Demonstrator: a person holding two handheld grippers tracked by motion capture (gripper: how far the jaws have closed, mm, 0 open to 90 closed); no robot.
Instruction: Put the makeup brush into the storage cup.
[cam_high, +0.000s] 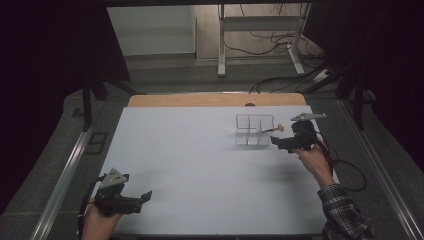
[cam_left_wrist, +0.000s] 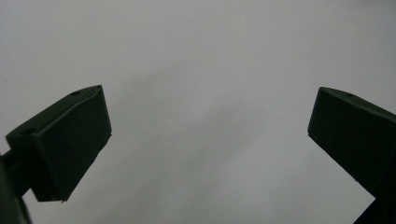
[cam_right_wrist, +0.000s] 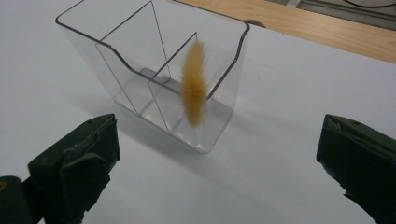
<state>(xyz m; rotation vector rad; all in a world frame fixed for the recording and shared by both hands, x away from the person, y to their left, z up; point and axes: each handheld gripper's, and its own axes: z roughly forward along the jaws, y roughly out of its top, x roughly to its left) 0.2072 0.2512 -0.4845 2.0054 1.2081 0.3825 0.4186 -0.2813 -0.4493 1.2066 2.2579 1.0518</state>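
Observation:
A clear plastic organizer (cam_high: 254, 131) (cam_right_wrist: 140, 79) with several compartments stands at the far right of the white table. A brush with a tan fluffy head (cam_right_wrist: 194, 86) (cam_high: 278, 128) leans over the organizer's near rim, its head blurred and its handle pointing into the box. My right gripper (cam_high: 281, 144) (cam_right_wrist: 217, 140) hovers just in front of the organizer with its jaws wide apart and nothing between them. My left gripper (cam_high: 141, 201) (cam_left_wrist: 210, 107) is open over bare table at the near left corner, far from the organizer.
The white mat (cam_high: 200, 170) covers most of the table, with a strip of bare wood (cam_high: 215, 100) at the far edge. Metal rails (cam_high: 65, 180) run along both sides. Beyond the table stand a desk frame (cam_high: 260, 30) and floor cables (cam_high: 270, 47).

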